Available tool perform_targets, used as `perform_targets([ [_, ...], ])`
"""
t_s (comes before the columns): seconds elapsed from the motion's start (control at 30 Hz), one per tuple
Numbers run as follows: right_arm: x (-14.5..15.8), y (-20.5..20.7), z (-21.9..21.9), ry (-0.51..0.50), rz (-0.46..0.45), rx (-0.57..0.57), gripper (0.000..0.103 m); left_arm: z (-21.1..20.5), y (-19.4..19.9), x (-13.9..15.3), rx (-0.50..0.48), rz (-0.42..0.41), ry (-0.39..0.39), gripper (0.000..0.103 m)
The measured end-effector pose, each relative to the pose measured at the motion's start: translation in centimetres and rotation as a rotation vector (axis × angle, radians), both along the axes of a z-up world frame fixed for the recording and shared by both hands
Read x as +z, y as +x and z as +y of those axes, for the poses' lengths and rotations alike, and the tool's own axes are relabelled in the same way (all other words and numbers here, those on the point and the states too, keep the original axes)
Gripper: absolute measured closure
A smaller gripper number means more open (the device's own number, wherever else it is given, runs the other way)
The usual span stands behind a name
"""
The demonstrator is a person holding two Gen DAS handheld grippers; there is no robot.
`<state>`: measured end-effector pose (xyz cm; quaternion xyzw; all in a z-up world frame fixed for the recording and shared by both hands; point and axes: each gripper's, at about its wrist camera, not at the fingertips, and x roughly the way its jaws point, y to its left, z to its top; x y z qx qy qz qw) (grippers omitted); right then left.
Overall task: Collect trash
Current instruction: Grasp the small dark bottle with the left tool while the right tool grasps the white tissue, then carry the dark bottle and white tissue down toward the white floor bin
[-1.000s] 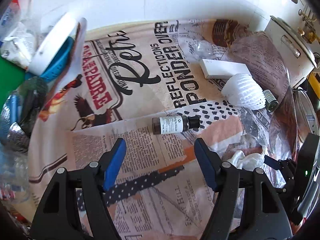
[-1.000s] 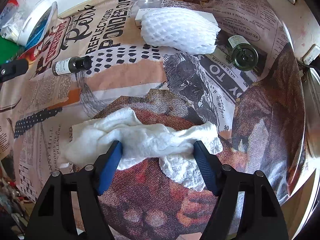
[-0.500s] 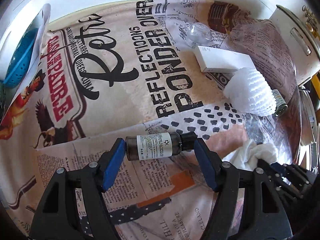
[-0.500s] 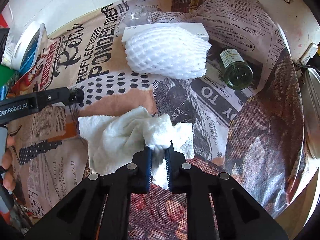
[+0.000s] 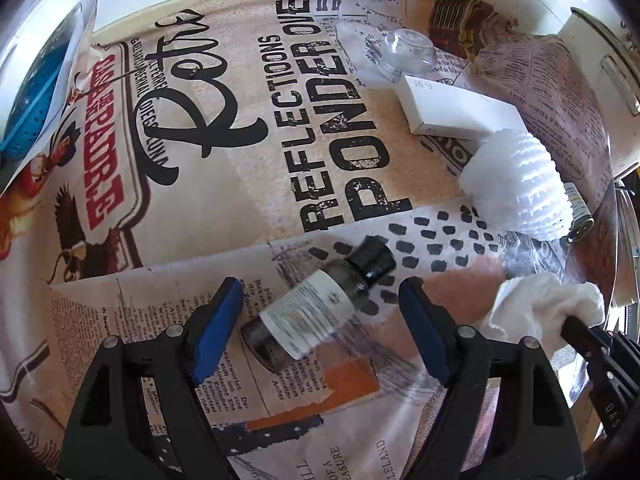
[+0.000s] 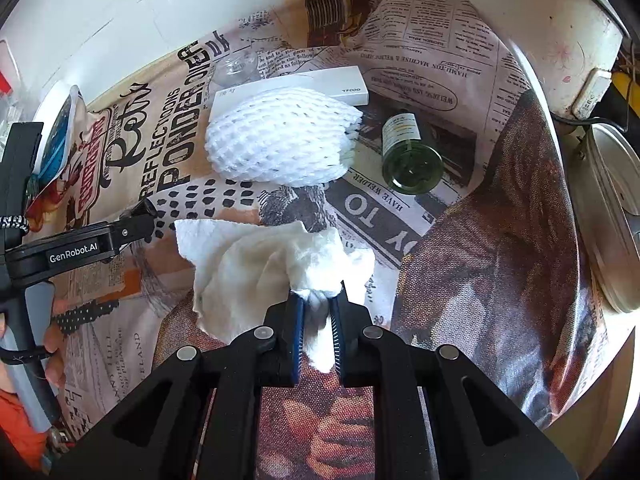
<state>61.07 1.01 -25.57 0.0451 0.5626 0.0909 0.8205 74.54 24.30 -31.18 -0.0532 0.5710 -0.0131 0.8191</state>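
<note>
Printed cloth [image 5: 248, 168] in newspaper patterns covers the round table, and we see a white wall behind it; at the far left edge a blue colander [image 5: 28, 92] sits partly under a white sheet. Between our left gripper's [image 5: 320, 316] blue pads lies a small brown bottle [image 5: 316, 308] with a white label and a black cap, tilted so the cap points up and to the right; its picture is blurred; the jaws are widening, and we see the pads apart from the glass on both sides, so the bottle lies loose on the cloth between them. Our right gripper [image 6: 318, 324] is clenched on a crumpled white paper towel [image 6: 256, 268]; a twist of it is pinched between the pads while the rest spreads out to the left over the cloth. Beyond the towel we see a white foam net sleeve [image 6: 280, 140], with a flat white box [image 6: 320, 84] just behind it and a clear glass piece [image 6: 236, 68] farther back; a green bottle [image 6: 408, 152] lies on its side just right of the sleeve, base toward us. At the right edge stands a white appliance [image 6: 560, 40]; at the left edge of the right wrist view, a hand [image 6: 52, 344] holds the left gripper's grey handle.
</note>
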Motion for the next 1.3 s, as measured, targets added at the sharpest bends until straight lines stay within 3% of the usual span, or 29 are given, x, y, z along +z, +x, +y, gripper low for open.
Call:
perform_targets([
  [0.13,0.2,-0.4,-1.0,0.005,-0.010,-0.015,0.092,-0.8,-0.3,0.3,-0.015,-0.020,0.047,0.066],
  [0.2,0.4,-0.6,-1.5,0.015,-0.015,-0.018,0.092,-0.9,-0.4,0.4,-0.018,-0.015,0.042,0.076],
  [0.4,1.6,-1.4,-2.8,0.032,-0.053,0.002,0.092,-1.4,-2.6,1.3,0.004,-0.031,0.059,0.076],
  [0.6,3.7,-2.7,-4.3,0.065,-0.115,0.056,0.092,-3.6,-6.0,5.5,0.028,-0.136,0.065,0.076],
  [0.97,9.4,-7.0,-7.3,0.139,-0.263,0.197,0.092,-8.6,-15.5,12.3,0.101,-0.294,0.067,0.076],
  [1.3,12.1,-13.0,-8.1,0.188,-0.307,0.247,0.092,-11.4,-23.3,14.3,0.090,-0.336,0.083,0.076],
])
